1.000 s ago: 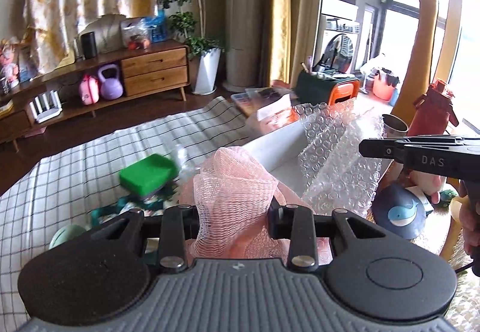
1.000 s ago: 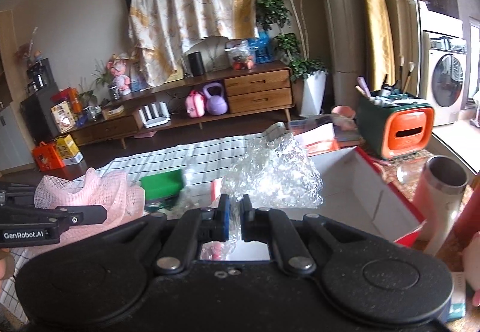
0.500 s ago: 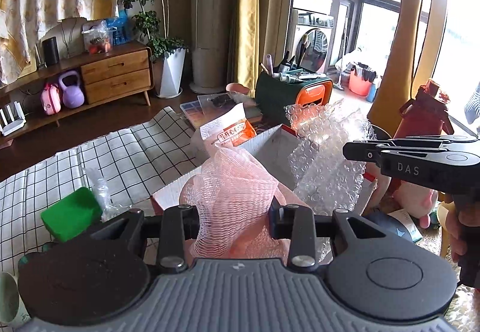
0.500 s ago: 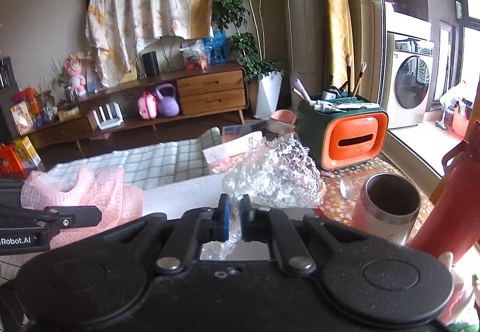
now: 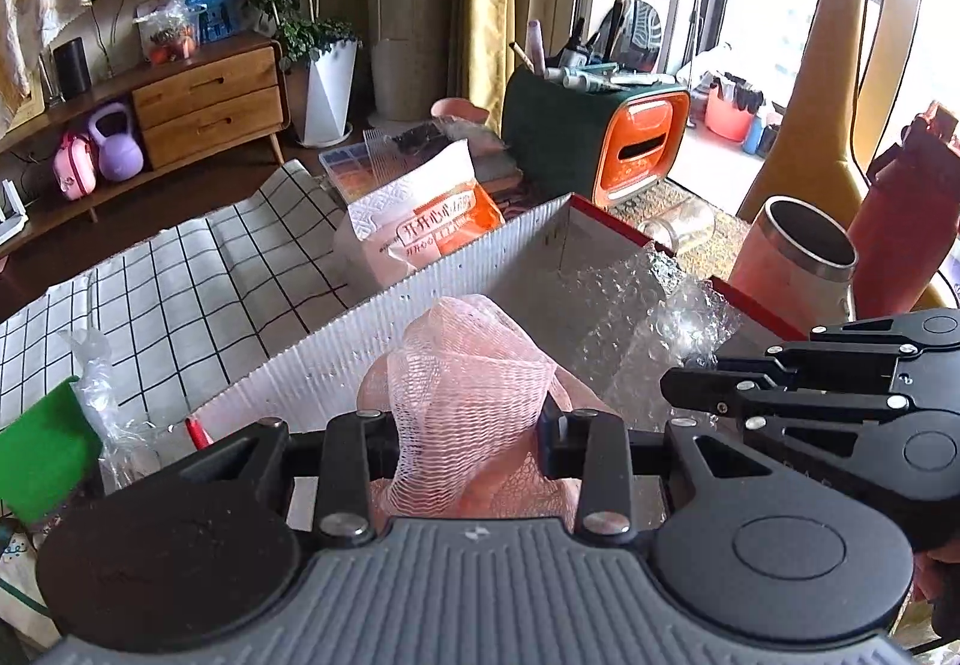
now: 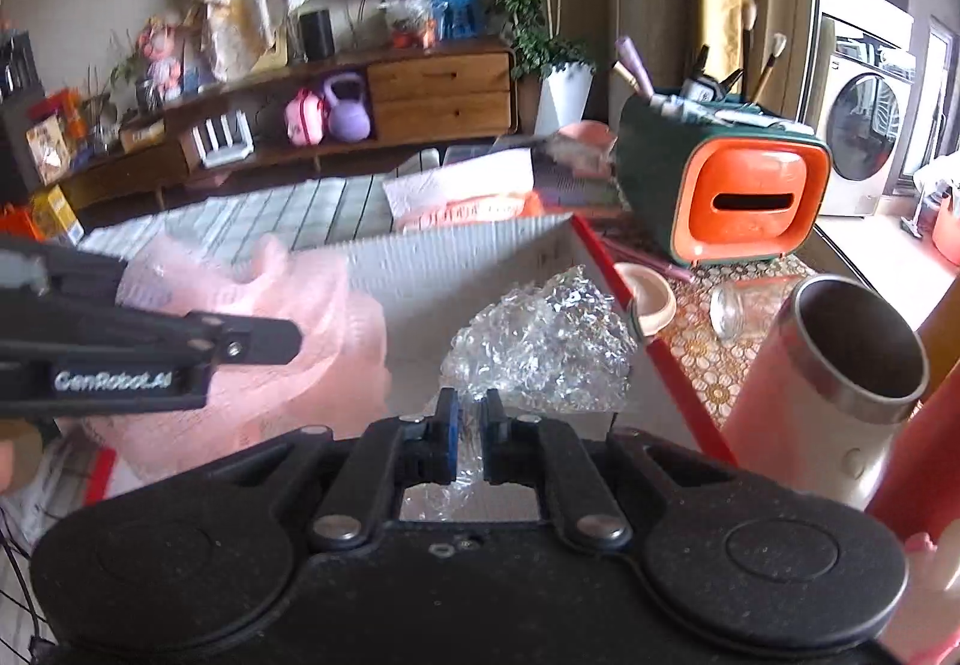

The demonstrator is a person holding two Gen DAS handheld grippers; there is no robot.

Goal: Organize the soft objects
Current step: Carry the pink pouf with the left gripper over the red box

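1. Left wrist view: your left gripper [image 5: 468, 443] is clamped on the pink mesh puff [image 5: 474, 365], which stands up between the fingers over the near part of the white box [image 5: 456, 269]. The right gripper [image 5: 678, 383] comes in from the right, beside the bubble wrap [image 5: 636, 305]
2. The puff's long axis runs roughly upright here, its bunched top pointing up and slightly away from you; the lower folds hang below the fingers, out of sight
3. To set it down well, I would sink it inside the corrugated wall before letting go, keeping it on the left so the wrap gets the right side
4. Right wrist view: your right gripper [image 6: 468, 425] is pinched nearly closed on a thin edge of the bubble wrap [image 6: 540, 341], which balloons forward over the box [image 6: 456, 257] close to its red edge [image 6: 654, 341]. The puff [image 6: 336, 317] sits to the left with the left gripper [image 6: 264, 341] on it
5. The wrap is a crumpled lump with no clear long axis; its bulk points away from you
6. Judging by the steel cup [image 6: 840, 365] just outside the red edge, keep the wrap inward as you lower it, so it does not spill over
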